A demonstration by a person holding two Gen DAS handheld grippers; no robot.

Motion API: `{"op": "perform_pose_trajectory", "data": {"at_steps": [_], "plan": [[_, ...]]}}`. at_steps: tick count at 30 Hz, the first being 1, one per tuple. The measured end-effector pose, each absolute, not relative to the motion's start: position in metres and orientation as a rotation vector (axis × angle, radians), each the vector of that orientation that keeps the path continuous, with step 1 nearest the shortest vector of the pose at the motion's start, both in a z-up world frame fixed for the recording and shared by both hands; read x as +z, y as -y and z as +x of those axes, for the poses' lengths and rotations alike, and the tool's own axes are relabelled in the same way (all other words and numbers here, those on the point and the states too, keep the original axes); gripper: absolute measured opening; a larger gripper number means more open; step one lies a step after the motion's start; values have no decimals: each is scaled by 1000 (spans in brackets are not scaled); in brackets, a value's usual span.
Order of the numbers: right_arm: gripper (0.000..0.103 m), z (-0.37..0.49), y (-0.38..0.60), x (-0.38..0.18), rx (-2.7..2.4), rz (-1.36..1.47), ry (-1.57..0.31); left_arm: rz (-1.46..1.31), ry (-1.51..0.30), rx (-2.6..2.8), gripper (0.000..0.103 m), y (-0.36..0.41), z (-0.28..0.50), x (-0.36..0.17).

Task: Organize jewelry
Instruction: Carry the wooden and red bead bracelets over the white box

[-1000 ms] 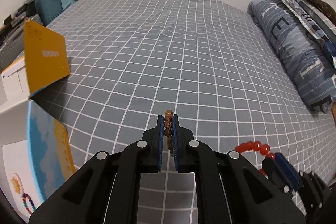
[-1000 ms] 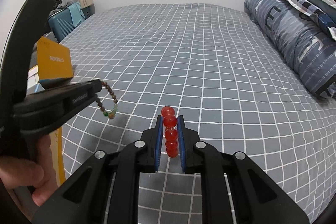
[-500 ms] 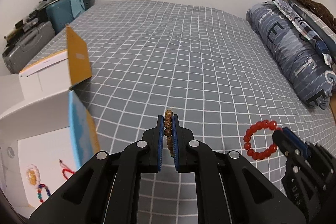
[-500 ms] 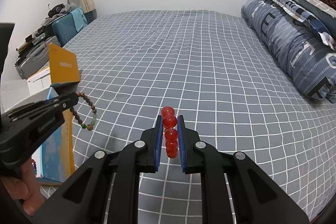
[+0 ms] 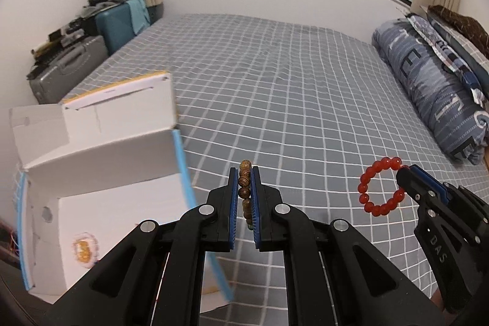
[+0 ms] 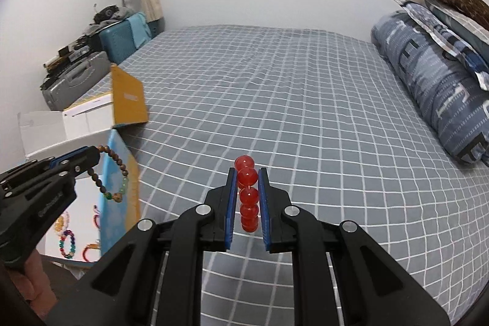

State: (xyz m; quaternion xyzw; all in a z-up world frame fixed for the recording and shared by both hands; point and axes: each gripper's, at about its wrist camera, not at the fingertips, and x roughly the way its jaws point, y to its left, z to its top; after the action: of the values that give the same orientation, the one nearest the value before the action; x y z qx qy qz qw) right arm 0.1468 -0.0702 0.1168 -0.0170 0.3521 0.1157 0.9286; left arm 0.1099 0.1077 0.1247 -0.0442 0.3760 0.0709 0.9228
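wooden bracelet [image 5: 245,188] clamped in left gripper [image 5: 244,197], near box [image 5: 101,161] on left | red bracelet [image 6: 248,194] clamped in right gripper [image 6: 247,200], above bed [image 6: 290,112] | risk: beads roll from thin grip, loop snags box flap

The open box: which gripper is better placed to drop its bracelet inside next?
Probably the left gripper: its wooden bracelet hangs beside the open box, while the right gripper holds its red bracelet farther away.
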Motion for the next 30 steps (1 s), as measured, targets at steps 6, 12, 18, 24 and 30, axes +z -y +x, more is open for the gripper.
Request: {"op": "perform_pose_trajectory", "data": {"at_steps": [6, 12, 18, 24, 30], "plan": [[13, 137, 32, 128, 298, -43, -695, -108, -727, 182, 7, -144, 77, 140], [13, 127, -10, 140, 367, -50, -663, -136, -703, 241, 7, -183, 51, 145], [13, 113, -60, 145, 446, -88, -642, -160, -691, 309, 7, -227, 28, 143], [13, 104, -107, 140, 517, -128, -638, -182, -706, 361, 7, -259, 15, 133], [13, 100, -151, 123, 574, -168, -661, -203, -759, 414, 7, -290, 13, 109]]}}
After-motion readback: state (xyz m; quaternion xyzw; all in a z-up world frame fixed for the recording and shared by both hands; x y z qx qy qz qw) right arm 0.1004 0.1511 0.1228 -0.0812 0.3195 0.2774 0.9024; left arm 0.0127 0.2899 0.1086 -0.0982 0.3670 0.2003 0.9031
